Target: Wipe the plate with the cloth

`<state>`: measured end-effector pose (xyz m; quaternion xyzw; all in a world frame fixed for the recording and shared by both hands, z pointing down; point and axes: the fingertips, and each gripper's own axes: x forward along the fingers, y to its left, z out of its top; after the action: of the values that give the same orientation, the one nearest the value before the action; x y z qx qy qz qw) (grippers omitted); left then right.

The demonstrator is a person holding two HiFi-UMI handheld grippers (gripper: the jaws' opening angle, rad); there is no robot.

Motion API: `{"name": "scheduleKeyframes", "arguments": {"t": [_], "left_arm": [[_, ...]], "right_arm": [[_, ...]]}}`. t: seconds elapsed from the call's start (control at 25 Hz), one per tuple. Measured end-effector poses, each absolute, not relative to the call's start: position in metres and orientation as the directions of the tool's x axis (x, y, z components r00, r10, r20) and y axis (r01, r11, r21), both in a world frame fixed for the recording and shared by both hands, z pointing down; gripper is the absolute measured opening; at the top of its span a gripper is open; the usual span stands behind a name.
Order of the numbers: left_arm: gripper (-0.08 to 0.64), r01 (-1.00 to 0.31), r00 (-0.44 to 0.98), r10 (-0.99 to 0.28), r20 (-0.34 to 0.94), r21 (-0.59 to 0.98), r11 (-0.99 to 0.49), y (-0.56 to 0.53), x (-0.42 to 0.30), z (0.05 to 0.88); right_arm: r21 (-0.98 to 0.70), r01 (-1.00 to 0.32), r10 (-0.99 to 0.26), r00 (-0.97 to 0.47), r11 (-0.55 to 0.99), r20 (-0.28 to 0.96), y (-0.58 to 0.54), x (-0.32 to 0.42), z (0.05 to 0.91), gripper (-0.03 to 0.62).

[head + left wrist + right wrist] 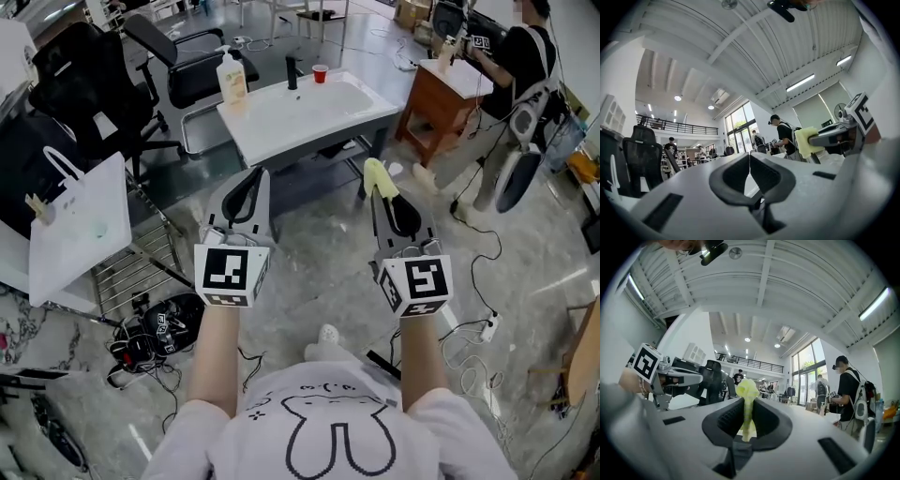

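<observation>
White paper bag [80, 225] well to the left of the sink [281, 120], near a black chair [192, 70].

Next, on the near side of the sink and a bit left, left gripper [255, 178]: jaws pressed shut, nothing between them.

Along the sink's far rim, left to right: soap bottle [232, 77], black tap [292, 70], red cup [321, 73]. No plate to be seen anywhere. Maybe down in the sink bowl, but hard to tell from up here.

On the near side of the sink and a bit right, right gripper [378, 178]: jaws closed tight on the yellow cloth [375, 171], a tuft poking out past the tips.

Off to the right of the sink, a person [511, 56] at a small wooden table [441, 103].

Could go wrong from here:
- Only a thin bit of cloth pinched, so might slip out when rubbed hard.
- Might knock over the cup or bottle when reaching in.
- With nothing holding a plate down, might slide and clatter.
</observation>
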<state>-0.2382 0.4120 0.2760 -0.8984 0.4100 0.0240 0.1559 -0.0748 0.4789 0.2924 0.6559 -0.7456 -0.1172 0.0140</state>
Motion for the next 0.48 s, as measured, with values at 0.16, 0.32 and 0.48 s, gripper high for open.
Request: {"name": "scheduleKeyframes", "arguments": {"t": [0.16,0.32,0.48], "left_arm": [[0.011,-0.763,0.641,-0.745,-0.183,-0.253,-0.595,0.37,-0.213,0.268],[0.231,-0.771,0.633,-0.757,-0.164,-0.224,-0.596,0.333,-0.186,0.271],[0.425,-0.82,0.569,-0.806,-0.16,-0.176,-0.545,0.303,-0.172,0.278]], "right_arm": [[0.188,-0.973,-0.977,-0.163,0.135,-0.14,0.432,-0.046,0.285,0.052],[0.192,-0.966,-0.972,-0.197,0.171,-0.129,0.392,-0.022,0.284,0.051],[0.194,-0.961,-0.968,-0.222,0.198,-0.115,0.366,-0.002,0.288,0.051]]}}
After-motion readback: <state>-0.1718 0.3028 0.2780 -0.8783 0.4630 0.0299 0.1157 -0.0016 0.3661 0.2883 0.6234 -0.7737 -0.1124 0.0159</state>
